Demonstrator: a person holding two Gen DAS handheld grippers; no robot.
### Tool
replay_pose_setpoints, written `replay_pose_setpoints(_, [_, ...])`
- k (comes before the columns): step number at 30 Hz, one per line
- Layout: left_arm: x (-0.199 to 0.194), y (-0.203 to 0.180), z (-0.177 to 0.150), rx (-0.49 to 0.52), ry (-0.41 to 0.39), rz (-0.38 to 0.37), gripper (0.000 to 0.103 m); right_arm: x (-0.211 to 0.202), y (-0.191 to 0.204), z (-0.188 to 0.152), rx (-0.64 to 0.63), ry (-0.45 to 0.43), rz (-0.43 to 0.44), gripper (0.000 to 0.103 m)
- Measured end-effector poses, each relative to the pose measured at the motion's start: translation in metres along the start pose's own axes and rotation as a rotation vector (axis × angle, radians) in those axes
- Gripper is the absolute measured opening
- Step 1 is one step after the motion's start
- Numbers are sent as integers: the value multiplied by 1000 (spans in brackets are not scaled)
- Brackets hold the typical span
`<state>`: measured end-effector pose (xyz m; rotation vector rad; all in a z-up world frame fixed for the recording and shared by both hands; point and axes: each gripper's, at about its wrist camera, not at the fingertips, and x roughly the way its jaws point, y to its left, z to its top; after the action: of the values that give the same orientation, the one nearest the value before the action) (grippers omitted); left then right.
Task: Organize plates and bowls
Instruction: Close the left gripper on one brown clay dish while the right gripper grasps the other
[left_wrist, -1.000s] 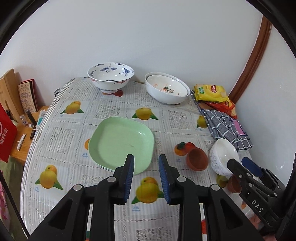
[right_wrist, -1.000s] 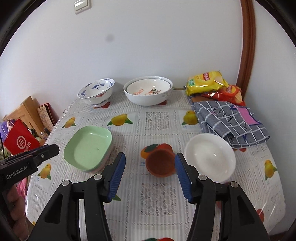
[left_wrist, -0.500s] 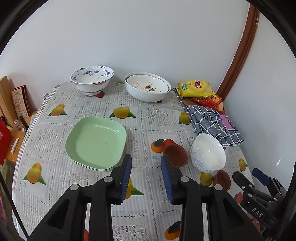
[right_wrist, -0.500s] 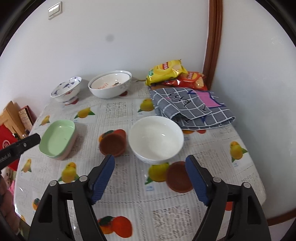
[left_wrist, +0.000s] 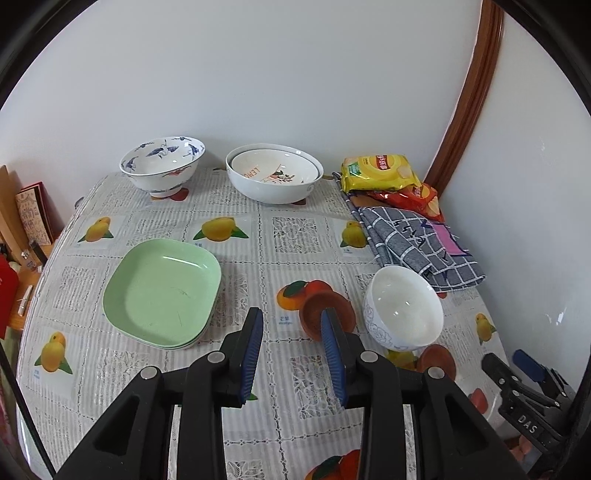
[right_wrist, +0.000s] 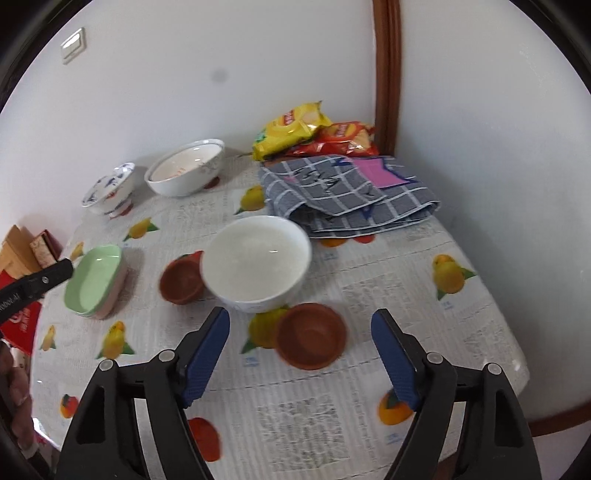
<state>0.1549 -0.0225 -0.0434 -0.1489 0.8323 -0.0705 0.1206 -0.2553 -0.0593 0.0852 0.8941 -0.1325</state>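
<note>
Left wrist view: left gripper (left_wrist: 291, 328) above the worktop (left_wrist: 295, 236), jaws a modest gap apart, holding nothing, only tablecloth between the blue pads. Green plates (left_wrist: 162, 291), a stack of at least two, just ahead and left of it. Brown bowl (left_wrist: 314, 312) right behind the right pad, partly hidden by it, beside a white bowl (left_wrist: 404, 306) with a blue flower pattern outside. Second brown bowl (left_wrist: 436, 362) peeking out from under the white bowl's near side. Blue-and-white bowl (left_wrist: 162, 164) at the back left by the wall, upright. Nested white bowls (left_wrist: 275, 177) next to it, one inside another, orange print inside. Yellow snack bag (left_wrist: 376, 171) and red bag (left_wrist: 417, 197) in the back right corner, checked cloth (left_wrist: 417, 245) folded in front of them, its near edge close to the white bowl.

Right wrist view: right gripper (right_wrist: 301, 332) with jaws wide and closing slightly, gripping nothing. Second brown bowl (right_wrist: 312, 336) on the worktop (right_wrist: 406, 295) between and just beyond the pads, not touched by either, blurred. White bowl (right_wrist: 256, 260) directly behind it, rims seeming to overlap; first brown bowl (right_wrist: 181, 278) against the white bowl's left side. Green plates (right_wrist: 94, 282) further left, near the tip of the left gripper (right_wrist: 55, 273) at the frame edge. Part of a hand (right_wrist: 16, 398) at the lower left.
</note>
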Motion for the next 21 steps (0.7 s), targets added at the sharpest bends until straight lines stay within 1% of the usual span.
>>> replay_pose_setpoints(2, [7,-4,1,16,13,25,31,2,-6,-1,-5,2,3,79])
replay_pose_setpoints(3, [10,-6,0,24,18,20,31,3,-9,-2,-2,-1,4,77])
replay_pose_setpoints(4, [13,-7,1,30,23,14,31,6,-13,-3,2,4,9,71])
replay_pose_setpoints(6, [20,-9,0,37,35,8,31,15,-18,-5,13,38,21,65])
replay_pose_setpoints(9, [34,-11,-1,35,78,-2,31,29,-25,-11,38,65,16,62])
replay_pose_setpoints(10, [40,-12,-2,37,97,-8,31,32,-27,-14,42,72,15,62])
replay_pose_setpoints(12, [48,-15,-4,48,111,-10,31,40,-31,-17,50,98,18,62])
replay_pose_setpoints(15, [60,-17,-7,48,130,-4,31,48,-36,-21,61,98,5,62])
replay_pose_setpoints(19, [76,-19,-9,47,155,3,31,60,-41,-26,77,108,46,62])
replay_pose_setpoints(20, [80,-19,-10,42,161,5,32,62,-42,-26,79,111,51,62])
replay_pose_setpoints(21, [83,-18,-10,36,166,6,36,65,-43,-27,85,115,55,62])
